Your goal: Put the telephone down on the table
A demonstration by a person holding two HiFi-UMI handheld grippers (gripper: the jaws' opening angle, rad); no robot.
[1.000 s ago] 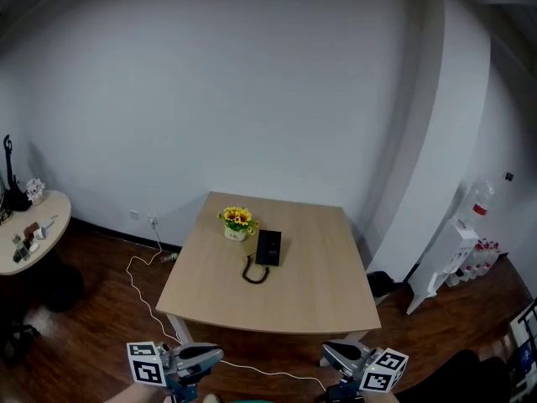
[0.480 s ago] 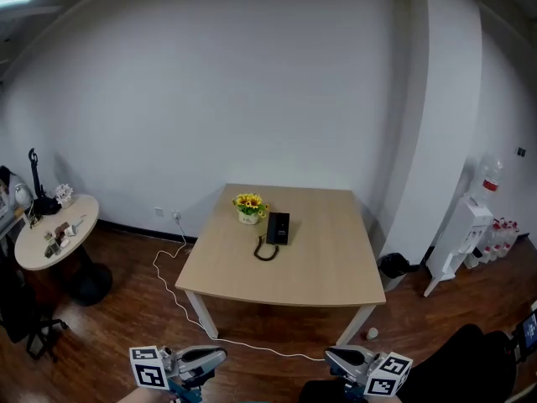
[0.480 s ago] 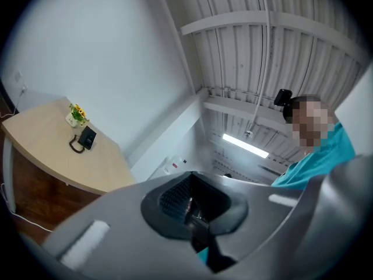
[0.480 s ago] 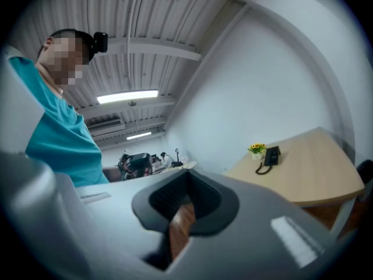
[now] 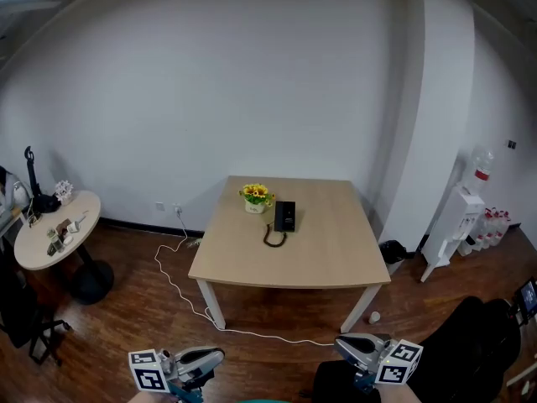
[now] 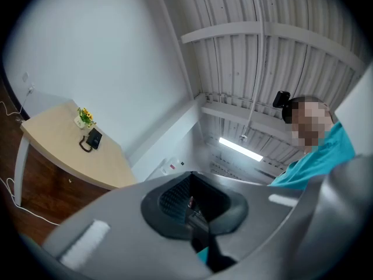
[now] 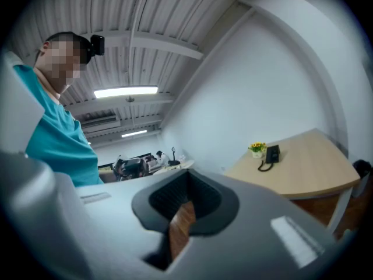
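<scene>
Head view is taken up mostly by a white wall (image 5: 252, 82), against which the light wooden table (image 5: 319, 259) is set, and by a dark wooden floor (image 5: 126, 309) beneath the table. A round side table (image 5: 33, 246), loaded with small items, is seen well to the left of the table. A white water dispenser (image 5: 457, 225) is placed to the table's right, against the wall. A white cable (image 5: 180, 288) is trailed across the floor from the wall past the table's front left leg.

Both tools are held low at the bottom edge, well apart from the table. The left gripper (image 5: 216, 357) is clenched, its jaws brought together with nothing between them. The right gripper (image 5: 342, 343) is likewise closed to a thin slit, through which only floor is seen.

On the table, towards its far edge, a pot of yellow flowers (image 5: 256, 196) is stood upright. The black telephone (image 5: 285, 216) is laid flat on the tabletop just beside the pot, on its right, and its dark cord (image 5: 273, 239) is looped on the tabletop in front of it.
</scene>
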